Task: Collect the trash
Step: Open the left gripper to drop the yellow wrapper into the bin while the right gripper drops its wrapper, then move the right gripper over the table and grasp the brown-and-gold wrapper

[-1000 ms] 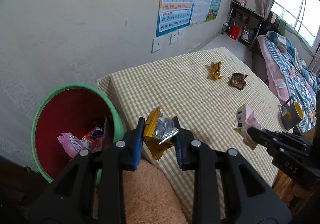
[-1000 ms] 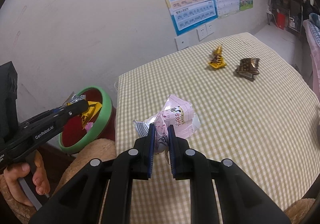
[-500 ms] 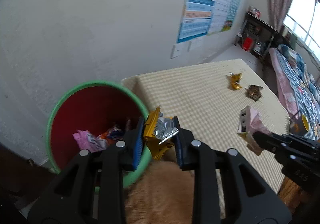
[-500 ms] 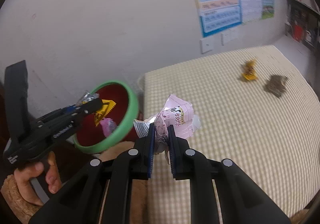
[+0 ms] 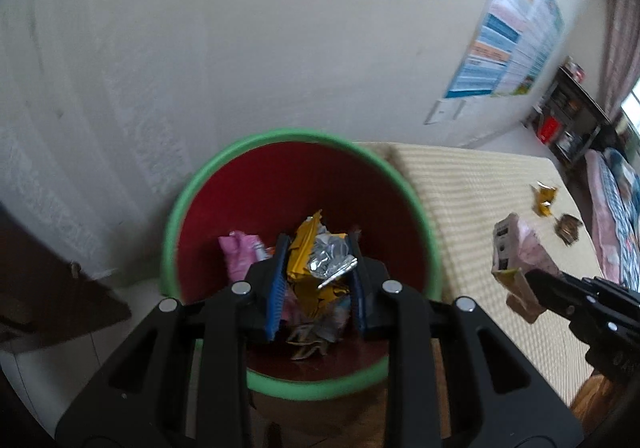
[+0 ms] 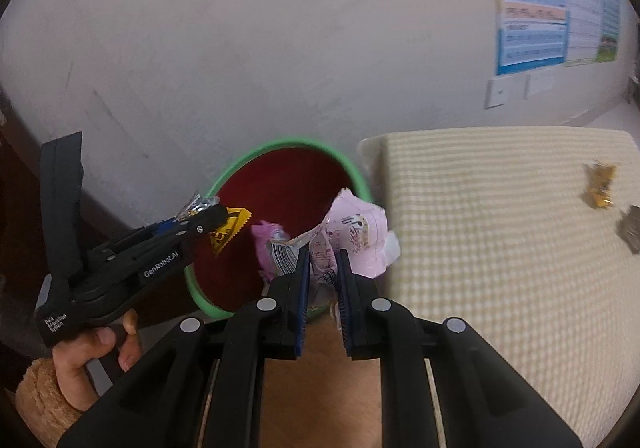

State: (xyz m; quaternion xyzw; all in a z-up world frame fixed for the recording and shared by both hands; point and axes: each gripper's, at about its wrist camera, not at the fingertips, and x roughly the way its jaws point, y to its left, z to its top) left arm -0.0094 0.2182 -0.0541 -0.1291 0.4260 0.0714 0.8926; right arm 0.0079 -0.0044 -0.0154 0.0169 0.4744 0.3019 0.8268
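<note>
Above bin (image 5: 180, 208): left gripper (image 5: 316, 272) fingers clamp upright yellow wrapper (image 5: 304, 248); right gripper (image 6: 322, 268) fingers pinch upright pink wrapper (image 6: 356, 232).

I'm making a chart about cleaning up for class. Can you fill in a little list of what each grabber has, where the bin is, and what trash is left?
left gripper: fingers shut on the yellow and silver wrapper, over the bin's mouth
right gripper: fingers shut on the pink wrapper, at the bin's rim nearest the table
bin: green rim, red inside, beside the table, some wrappers already inside
table: checked cloth
trash left on table: yellow wrapper, dark wrapper
</note>
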